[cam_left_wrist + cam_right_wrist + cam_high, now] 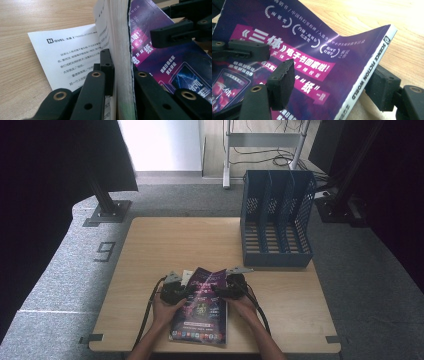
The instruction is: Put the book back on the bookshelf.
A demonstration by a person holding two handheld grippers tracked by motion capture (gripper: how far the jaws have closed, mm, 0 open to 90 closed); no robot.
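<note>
Your forearms come in at the near edge of the high view, and between your hands lies the magazine (202,307), a thick softcover with a glossy purple cover, pink banners of white Chinese characters, and a white spine band printed "SCIENCE FICTION WORLD". It sits at the near middle of the wooden surface (150,250), its lower edge close to the front rim and its upper part lifted and bent off the wood. Your left gripper (176,292) has its jaws clamped on the magazine's open edge: in the left gripper view the block of white pages and the purple cover (160,60) stand upright, pinched between the two black jaws, while a loose inner page (67,60) headed "NOVEL" lies spread flat on the surface to one side. Your right gripper (227,289) is at the spine side with its jaws apart; in the right gripper view one toothed pad (282,82) hangs over the cover face and the other pad (382,90) sits under and beyond the spine, so the spine edge lies between them, but you cannot tell from these views whether either pad presses on it. The cover curves upward between your two grippers, catching a streak of light. Farther back on the surface, to the right, stands a blue mesh file rack (276,217) with upright dividers, well apart from the magazine.
</note>
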